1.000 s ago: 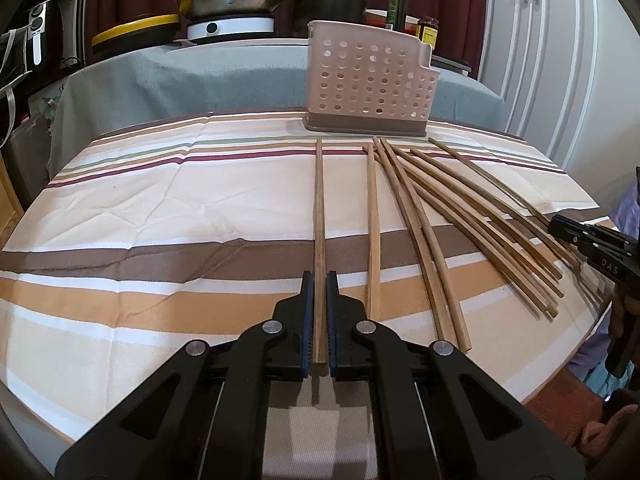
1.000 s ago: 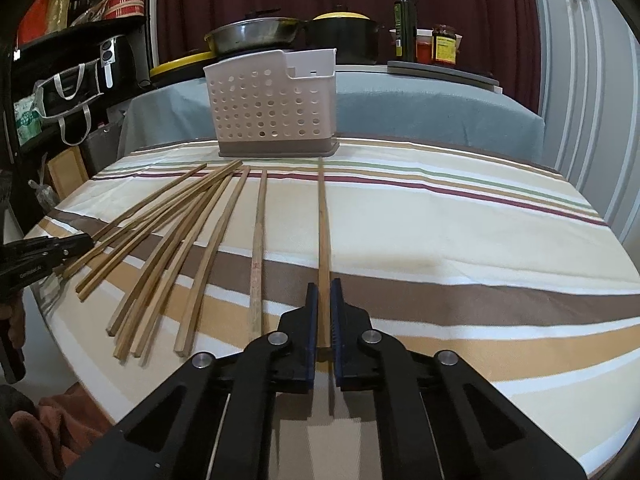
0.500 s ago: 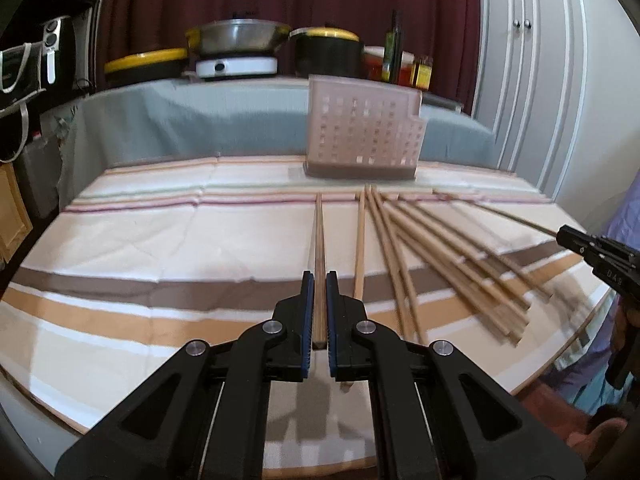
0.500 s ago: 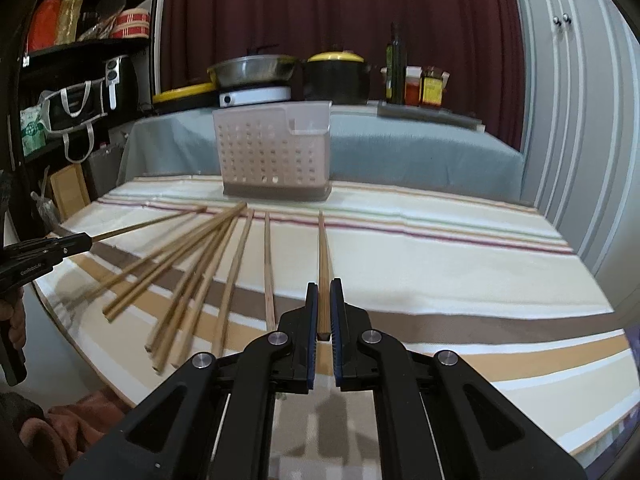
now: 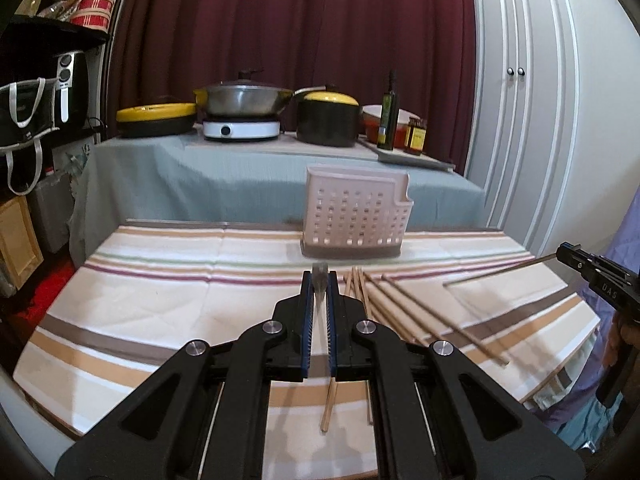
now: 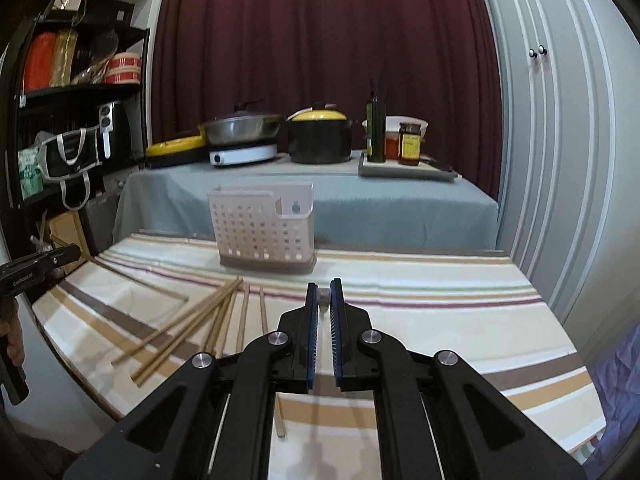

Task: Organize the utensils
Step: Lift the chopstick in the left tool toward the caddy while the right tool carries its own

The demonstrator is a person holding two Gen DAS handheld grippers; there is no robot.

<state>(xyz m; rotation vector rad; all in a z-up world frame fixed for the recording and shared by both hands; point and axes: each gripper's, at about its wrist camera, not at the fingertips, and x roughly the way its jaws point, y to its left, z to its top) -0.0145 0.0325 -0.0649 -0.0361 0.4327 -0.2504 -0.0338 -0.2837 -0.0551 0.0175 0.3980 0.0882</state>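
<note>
**Over the striped counter, each gripper grips one chopstick**

On the counter [image 5: 152, 300] stands the perforated caddy [image 5: 356, 220], loose chopsticks [image 5: 404, 308] fanned before it. Left hand-held gripper [image 5: 319, 280] and right hand-held gripper [image 6: 323, 292] each clamp a chopstick [image 5: 319, 286], [image 6: 323, 297], held in the air, seen end-on, long axis running forward along the fingers toward the caddy.

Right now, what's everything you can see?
Basket: one, pinkish white, far end of striped table.
Loose chopsticks: several, wooden, lying on table in front of basket.
Wok: one, steel, on hotplate.
Pot: one, black with yellow lid, back table.
Bottle: one, dark green, back table.
Held chopsticks: two, wooden, one per gripper.
Left gripper: black, shut on chopstick.
Right gripper: black, shut on chopstick.
</note>
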